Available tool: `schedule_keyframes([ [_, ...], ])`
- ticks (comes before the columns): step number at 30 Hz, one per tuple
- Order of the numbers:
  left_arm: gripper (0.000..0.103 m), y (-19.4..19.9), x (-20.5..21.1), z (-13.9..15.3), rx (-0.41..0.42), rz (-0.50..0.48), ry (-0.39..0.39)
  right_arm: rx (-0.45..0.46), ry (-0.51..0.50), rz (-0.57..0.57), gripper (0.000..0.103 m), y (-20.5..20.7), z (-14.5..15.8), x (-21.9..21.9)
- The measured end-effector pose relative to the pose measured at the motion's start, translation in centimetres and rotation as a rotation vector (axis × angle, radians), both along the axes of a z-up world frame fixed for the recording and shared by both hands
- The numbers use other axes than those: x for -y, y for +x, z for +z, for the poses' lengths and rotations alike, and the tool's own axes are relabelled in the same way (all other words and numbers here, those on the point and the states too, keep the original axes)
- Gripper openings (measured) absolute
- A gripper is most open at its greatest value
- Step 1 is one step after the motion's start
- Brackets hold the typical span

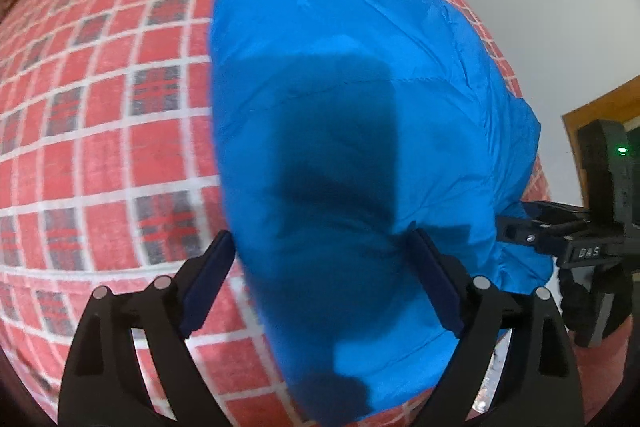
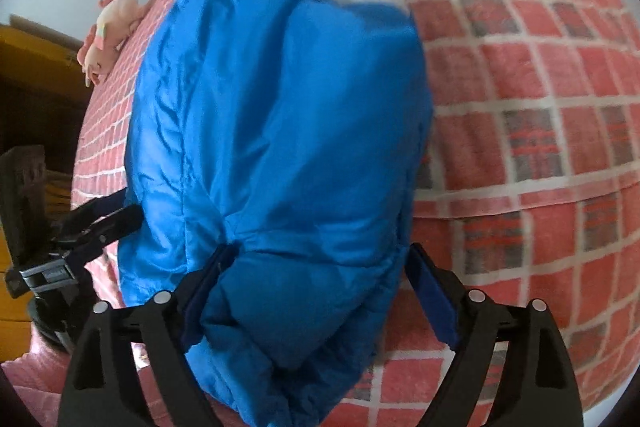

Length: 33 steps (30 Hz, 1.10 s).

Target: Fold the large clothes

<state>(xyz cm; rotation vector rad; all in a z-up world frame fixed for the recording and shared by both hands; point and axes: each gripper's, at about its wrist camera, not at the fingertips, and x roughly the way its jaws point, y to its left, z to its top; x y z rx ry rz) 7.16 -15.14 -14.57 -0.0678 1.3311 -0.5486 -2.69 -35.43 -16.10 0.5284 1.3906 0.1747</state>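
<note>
Fingers of both the left gripper (image 1: 322, 283) and right gripper (image 2: 320, 289) stand wide, blue jacket (image 1: 360, 131) bunched loosely between them on the red-checked bedspread (image 1: 100, 99).

My left gripper (image 1: 324, 283) has black forked finger arms with round silver rivets and dark blue pads (image 1: 208, 279); my right gripper (image 2: 318, 291) matches, its pads (image 2: 434, 295) a brighter blue, and from the left camera its black body shows white lettering and a green light
</note>
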Motion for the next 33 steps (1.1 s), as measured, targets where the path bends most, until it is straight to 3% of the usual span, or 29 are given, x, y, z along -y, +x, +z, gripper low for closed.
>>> schedule_keyframes([
  [5,0.093,0.6,0.9,-1.3,-0.017,-0.008,-0.027,-0.014,0.106,-0.002,0.088,0.5,-1.5,0.1],
  [10,0.077,0.6,0.4,-1.2,-0.020,0.025,-0.087,0.024,0.141,0.012,0.071,0.4,-0.9,0.1],
  [15,0.058,-0.3,-0.4,0.0,0.027,0.045,-0.113,0.089,0.121,0.032,0.055,-1.2,0.9,1.1],
  [21,0.047,-1.6,-0.8,2.3,0.090,-0.005,-0.148,0.201,0.005,0.112,0.047,-2.1,4.5,-1.2],
  [28,0.043,-1.8,-2.6,5.5,0.202,0.027,-0.192,0.312,-0.052,0.178,0.046,-0.8,8.4,-3.7],
  [33,0.043,-1.1,-5.8,7.9,0.308,0.091,-0.169,0.386,-0.053,0.248,0.046,3.5,9.9,-6.5],
])
